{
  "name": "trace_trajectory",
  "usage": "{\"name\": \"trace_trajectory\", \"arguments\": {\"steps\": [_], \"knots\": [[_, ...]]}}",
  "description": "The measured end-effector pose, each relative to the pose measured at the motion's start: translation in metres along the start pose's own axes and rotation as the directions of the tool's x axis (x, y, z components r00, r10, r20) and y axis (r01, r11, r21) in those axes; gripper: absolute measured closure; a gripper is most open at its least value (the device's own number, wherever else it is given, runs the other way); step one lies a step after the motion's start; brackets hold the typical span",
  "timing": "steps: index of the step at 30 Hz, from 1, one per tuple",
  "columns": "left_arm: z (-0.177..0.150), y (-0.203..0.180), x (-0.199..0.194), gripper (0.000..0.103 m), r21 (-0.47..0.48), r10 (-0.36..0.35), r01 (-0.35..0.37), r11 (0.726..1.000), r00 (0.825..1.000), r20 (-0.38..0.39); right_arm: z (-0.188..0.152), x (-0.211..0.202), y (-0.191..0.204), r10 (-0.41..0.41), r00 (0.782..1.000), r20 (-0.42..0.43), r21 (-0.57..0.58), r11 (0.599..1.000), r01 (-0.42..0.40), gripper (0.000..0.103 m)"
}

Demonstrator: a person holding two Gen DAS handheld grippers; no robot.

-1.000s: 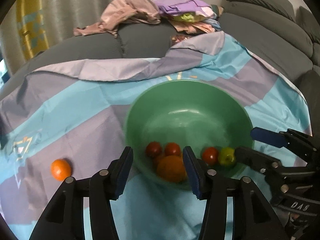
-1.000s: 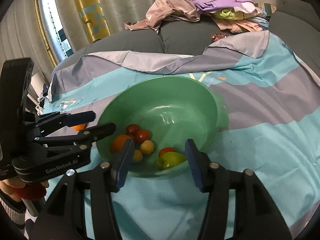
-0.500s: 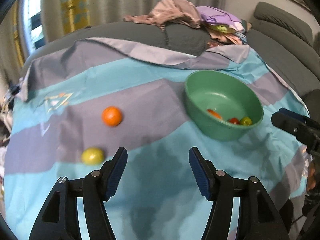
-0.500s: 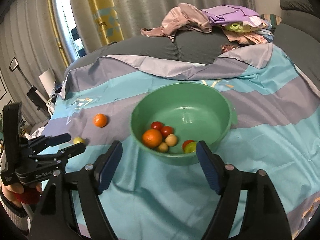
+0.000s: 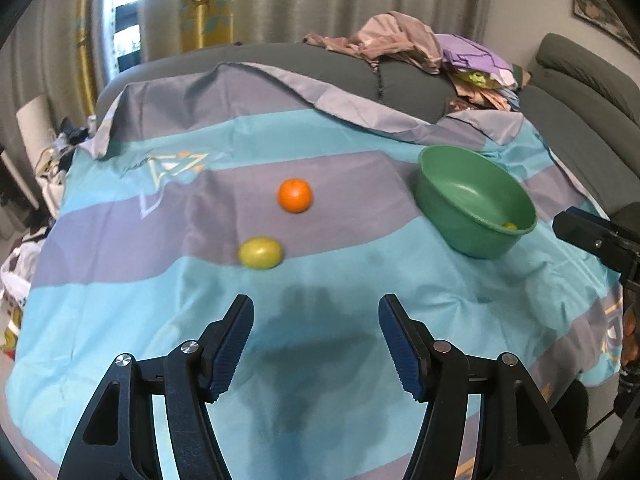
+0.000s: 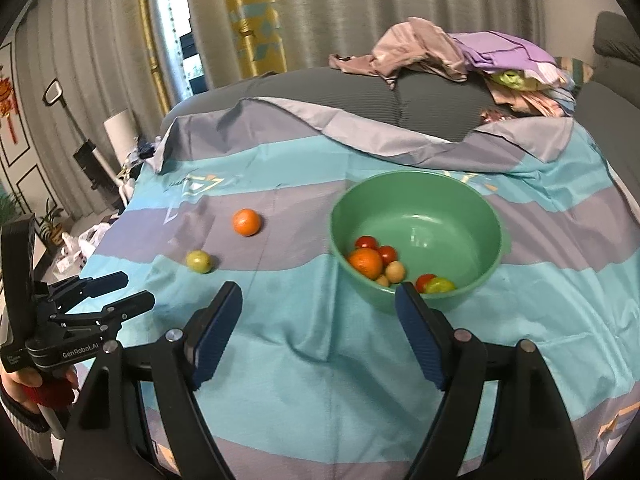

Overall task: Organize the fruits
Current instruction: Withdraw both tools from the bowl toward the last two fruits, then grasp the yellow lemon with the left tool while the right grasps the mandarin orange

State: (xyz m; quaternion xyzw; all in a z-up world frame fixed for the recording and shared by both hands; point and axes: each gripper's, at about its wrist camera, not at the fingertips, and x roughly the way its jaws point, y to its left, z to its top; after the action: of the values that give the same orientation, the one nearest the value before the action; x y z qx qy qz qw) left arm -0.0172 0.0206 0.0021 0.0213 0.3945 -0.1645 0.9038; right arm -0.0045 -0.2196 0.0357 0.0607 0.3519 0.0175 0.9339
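Observation:
A green bowl (image 6: 416, 178) on the striped cloth holds an orange (image 6: 365, 262), red tomatoes (image 6: 386, 254), small pale fruits and a green fruit (image 6: 439, 285). Left of the bowl, a loose orange (image 5: 295, 195) and a yellow-green fruit (image 5: 261, 253) lie on the cloth. My left gripper (image 5: 316, 320) is open and empty, just short of the yellow-green fruit. My right gripper (image 6: 318, 300) is open and empty, in front of the bowl's near rim. In the right wrist view the left gripper (image 6: 136, 290) shows at the lower left, near the yellow-green fruit (image 6: 198, 261).
The blue and grey cloth (image 5: 160, 300) covers a grey sofa seat. A heap of clothes (image 6: 460, 56) lies at the back right. Curtains and a window stand behind. Bags and clutter sit on the floor past the cloth's left edge (image 6: 80, 240).
Both grippers have drawn back from the bowl and their jaws have widened. The left one has swung left, so the loose orange and yellow-green fruit now lie ahead of it.

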Motion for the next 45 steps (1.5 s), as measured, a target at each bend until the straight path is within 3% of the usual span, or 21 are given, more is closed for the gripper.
{"name": "trace_trajectory", "arguments": {"steps": [13,24,37,45], "knots": [[-0.016,0.039,0.007,0.038,-0.078,0.021,-0.023,0.997,0.999,-0.028,0.004,0.023,0.037,0.027,0.998,-0.058,-0.078,0.996,-0.031,0.024],[-0.018,0.055,0.017,0.038,-0.095,-0.010,0.006,0.995,0.999,-0.033,0.006,0.050,0.060,0.046,0.993,-0.109,-0.115,0.992,-0.058,0.024],[0.000,0.062,0.039,0.038,-0.063,-0.036,0.034,0.997,0.999,-0.033,0.007,0.083,0.071,0.064,0.984,-0.164,-0.115,0.990,-0.084,0.024],[0.026,0.056,0.077,0.038,0.002,-0.054,0.054,0.999,0.996,-0.075,0.007,0.101,0.067,0.069,0.979,-0.193,-0.096,0.991,-0.089,0.024]]}}
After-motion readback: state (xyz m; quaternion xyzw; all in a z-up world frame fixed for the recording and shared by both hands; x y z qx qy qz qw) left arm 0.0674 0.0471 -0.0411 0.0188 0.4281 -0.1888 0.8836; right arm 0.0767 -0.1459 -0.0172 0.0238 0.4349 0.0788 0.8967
